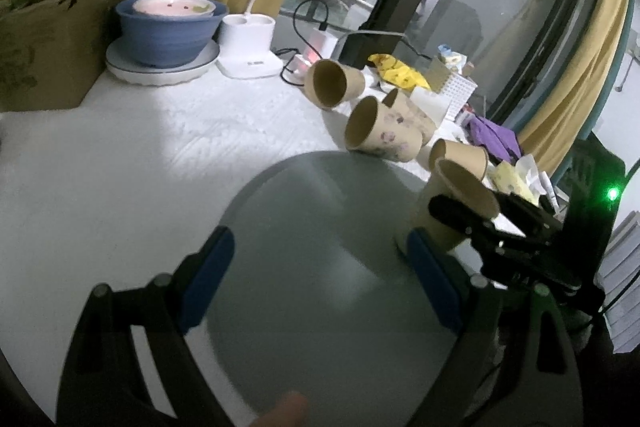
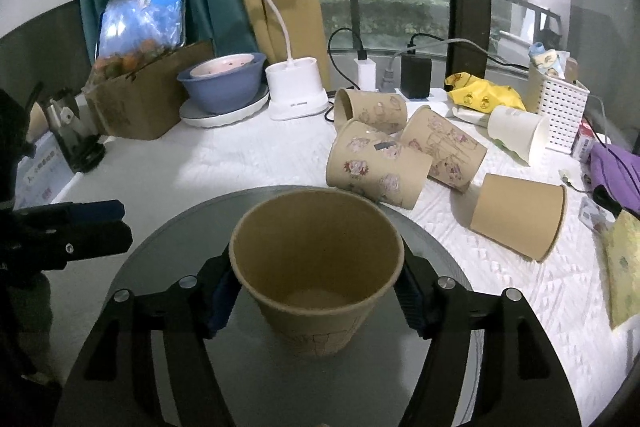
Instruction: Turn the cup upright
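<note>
My right gripper [image 2: 316, 291] is shut on a brown paper cup [image 2: 316, 267], mouth up, its base on or just above the round grey tray [image 2: 160, 267]. The same cup [image 1: 452, 211] shows at the tray's right edge [image 1: 280, 227] in the left wrist view, held by the right gripper [image 1: 476, 223]. My left gripper [image 1: 320, 279] is open and empty above the tray. Several paper cups lie on their sides beyond the tray: a flowered one [image 2: 376, 171], a printed one [image 2: 444, 151], a plain brown one [image 2: 520, 219].
A blue bowl on a white plate [image 2: 224, 87], a white desk lamp [image 2: 296, 95], a cardboard box [image 2: 148, 99], chargers and cables, a yellow bag [image 2: 484, 95], a white basket [image 2: 556, 111] and purple cloth [image 2: 616, 167] crowd the white table's back and right.
</note>
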A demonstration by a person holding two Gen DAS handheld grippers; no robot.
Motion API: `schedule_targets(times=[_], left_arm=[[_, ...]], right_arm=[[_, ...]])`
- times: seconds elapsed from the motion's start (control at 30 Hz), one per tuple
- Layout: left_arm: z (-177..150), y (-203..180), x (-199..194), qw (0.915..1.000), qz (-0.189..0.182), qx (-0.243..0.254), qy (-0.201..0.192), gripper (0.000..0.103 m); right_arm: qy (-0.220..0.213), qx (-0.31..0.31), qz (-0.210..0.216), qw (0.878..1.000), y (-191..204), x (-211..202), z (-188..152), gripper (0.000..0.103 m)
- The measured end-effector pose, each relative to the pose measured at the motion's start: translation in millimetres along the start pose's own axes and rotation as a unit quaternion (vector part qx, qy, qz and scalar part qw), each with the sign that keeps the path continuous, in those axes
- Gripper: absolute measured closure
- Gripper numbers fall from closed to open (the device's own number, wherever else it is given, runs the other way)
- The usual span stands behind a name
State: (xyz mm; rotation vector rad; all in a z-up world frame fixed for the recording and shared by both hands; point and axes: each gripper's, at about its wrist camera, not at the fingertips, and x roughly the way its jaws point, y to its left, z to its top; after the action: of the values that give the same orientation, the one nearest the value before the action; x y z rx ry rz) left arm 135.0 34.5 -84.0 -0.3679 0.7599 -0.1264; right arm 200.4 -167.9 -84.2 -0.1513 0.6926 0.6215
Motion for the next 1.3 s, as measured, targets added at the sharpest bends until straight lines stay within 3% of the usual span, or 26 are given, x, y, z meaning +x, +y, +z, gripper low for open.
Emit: schedule_targets(times=[0.17,0.63,1.1,1.3], left_arm=[[-5.0,-1.8,-9.3,0.9999,0.003,0.003,-0.012,0.006],[-21.7,-25.4,-44.6,0.9973,0.03,0.039,-0.055,0.006],[-37.3,-48.0,-91.1,0.9884,0.072,0.064,-0.117,0.006],[-42.3,-63.3,-114.3,0.9832,0.061,0.096,-0.143,0.006]], right_arm=[[0.0,0.002,-0.008,1.0,3.5,-6.9,-6.3,0.026],[-0.016,0.001,-0.02,1.0,18.3,-45.2,-18.5,0.023],[-0.026,0.001,-0.033,0.999,45.3,-100.9,-22.6,0.023],[-0.055,0.0,-0.044,0.998,59.1,-138.9,-21.3,0.023]])
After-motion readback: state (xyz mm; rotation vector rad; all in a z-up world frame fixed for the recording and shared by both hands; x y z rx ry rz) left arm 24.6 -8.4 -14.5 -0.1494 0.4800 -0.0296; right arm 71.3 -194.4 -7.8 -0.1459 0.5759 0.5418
